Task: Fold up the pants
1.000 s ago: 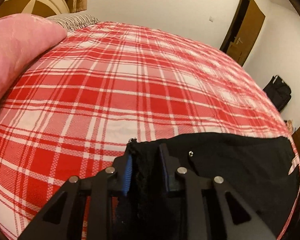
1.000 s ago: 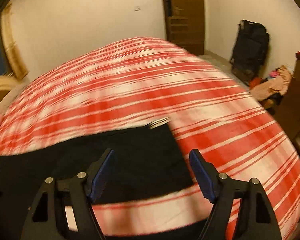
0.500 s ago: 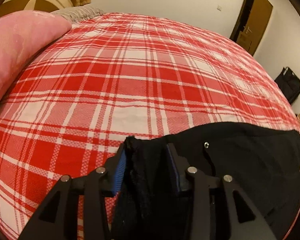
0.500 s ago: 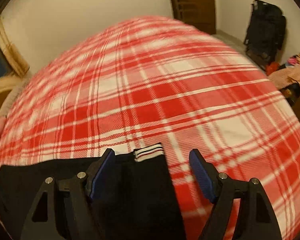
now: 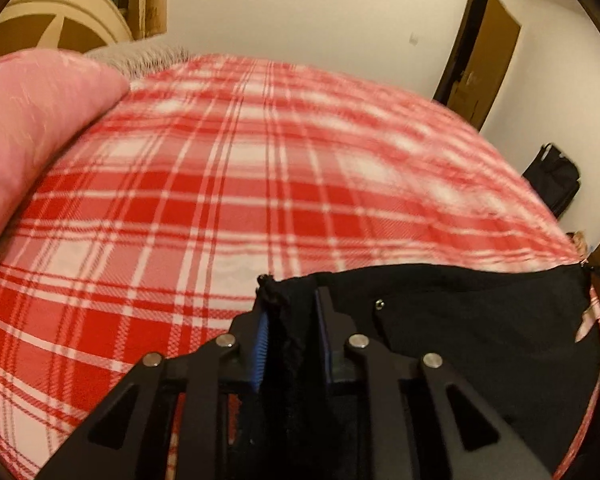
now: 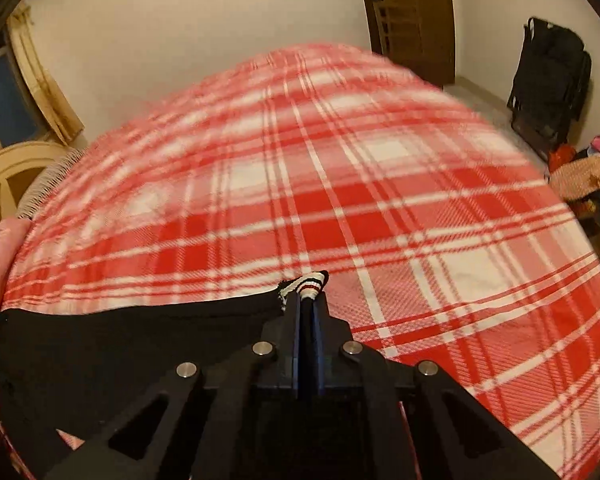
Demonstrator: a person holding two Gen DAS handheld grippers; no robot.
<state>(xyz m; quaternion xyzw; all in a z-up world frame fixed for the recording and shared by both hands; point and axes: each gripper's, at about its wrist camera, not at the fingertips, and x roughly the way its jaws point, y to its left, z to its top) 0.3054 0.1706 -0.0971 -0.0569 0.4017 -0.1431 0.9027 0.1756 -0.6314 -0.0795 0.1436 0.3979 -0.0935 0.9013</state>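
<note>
Gripping the black pants (image 5: 480, 332) over the plaid bed (image 5: 260, 184), left gripper (image 5: 290, 320) pinches bunched fabric and right gripper (image 6: 309, 312) clamps the striped cuff (image 6: 306, 282), likely stretching them flat for folding.

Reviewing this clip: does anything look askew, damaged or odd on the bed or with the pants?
Nothing stands out. The black pants lie stretched between the two tools on the plaid bed cover: the left tool pinches one bunched corner, and the right tool is shut on the striped corner. No tear or spill shows.
</note>
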